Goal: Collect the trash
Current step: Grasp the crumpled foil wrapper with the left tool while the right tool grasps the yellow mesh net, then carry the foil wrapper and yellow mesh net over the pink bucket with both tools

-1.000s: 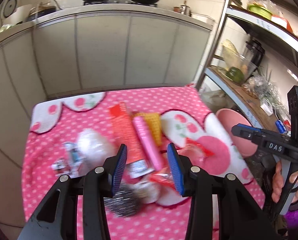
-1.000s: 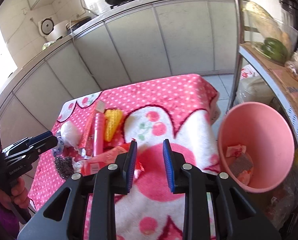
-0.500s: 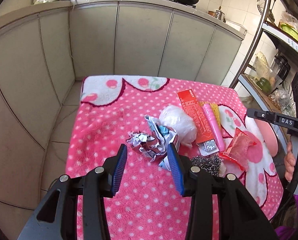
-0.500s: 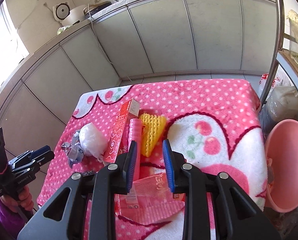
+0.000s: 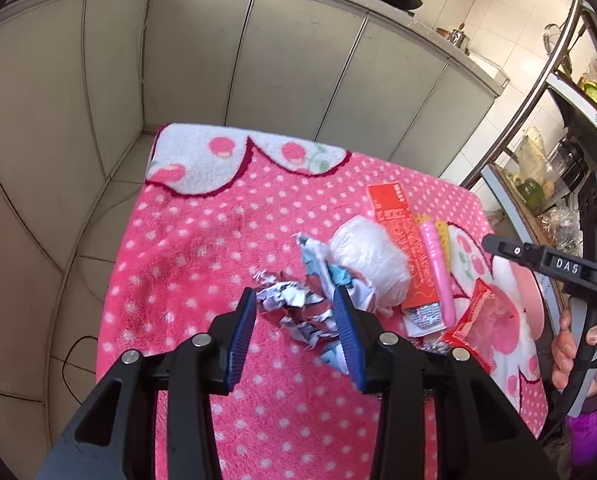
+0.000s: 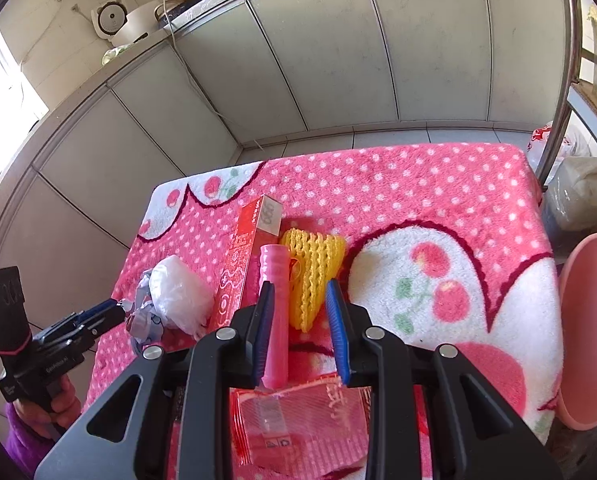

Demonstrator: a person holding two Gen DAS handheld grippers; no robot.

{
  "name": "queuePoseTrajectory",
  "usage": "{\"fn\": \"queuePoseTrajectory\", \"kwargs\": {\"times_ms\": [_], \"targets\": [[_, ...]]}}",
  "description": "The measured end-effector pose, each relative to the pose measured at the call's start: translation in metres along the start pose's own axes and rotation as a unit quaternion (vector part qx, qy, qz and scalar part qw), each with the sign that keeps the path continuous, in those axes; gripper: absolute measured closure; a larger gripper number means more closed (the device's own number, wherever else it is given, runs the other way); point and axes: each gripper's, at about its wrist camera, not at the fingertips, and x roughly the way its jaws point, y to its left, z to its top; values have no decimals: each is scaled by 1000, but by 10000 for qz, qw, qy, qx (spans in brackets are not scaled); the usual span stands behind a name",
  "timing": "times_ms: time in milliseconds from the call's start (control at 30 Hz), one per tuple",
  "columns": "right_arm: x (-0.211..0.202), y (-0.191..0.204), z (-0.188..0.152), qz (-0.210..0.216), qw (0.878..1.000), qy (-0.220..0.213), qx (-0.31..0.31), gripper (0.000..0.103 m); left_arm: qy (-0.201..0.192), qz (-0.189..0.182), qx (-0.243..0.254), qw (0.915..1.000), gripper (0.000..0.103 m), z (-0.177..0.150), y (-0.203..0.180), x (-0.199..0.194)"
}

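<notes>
Straddling the crumpled foil wrapper on the pink dotted surface, the left hand-held gripper has just been closing, pads not yet pressing it. Right hand-held gripper hangs released, part-open, above pink tube and yellow foam net. Pink bin stands off the surface's right edge.

Fluffy pink polka-dot cloth under crumpled glossy paper wrappers, a crinkly white plastic bag, yellow foam netting, a glossy red cardboard box.
</notes>
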Motion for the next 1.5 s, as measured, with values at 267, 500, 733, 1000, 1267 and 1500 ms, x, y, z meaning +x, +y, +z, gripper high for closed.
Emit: {"fn": "queuePoseTrajectory", "kwargs": {"times_ms": [267, 500, 733, 1000, 1267, 1500], "targets": [[24, -13, 7, 84, 9988, 221, 421, 76, -118, -94, -9, 9999, 89, -9, 7, -3], [48, -19, 9, 70, 9967, 393, 704, 76, -463, -88, 60, 9989, 91, -11, 7, -30], [58, -17, 6, 69, 9956, 441, 828, 93, -657, -63, 24, 9978, 91, -14, 11, -52], [1, -19, 4, 126, 9971, -243, 704, 94, -848, -99, 80, 9963, 91, -15, 2, -71], [-55, -21, -5, 211, 9951, -783, 566, 94, -1003, -197, 306, 9943, 91, -14, -23, -87], [-95, -38, -21, 180, 9910, -1141, 673, 94, -1044, -303, 553, 9925, 91, -17, -53, -94]]}}
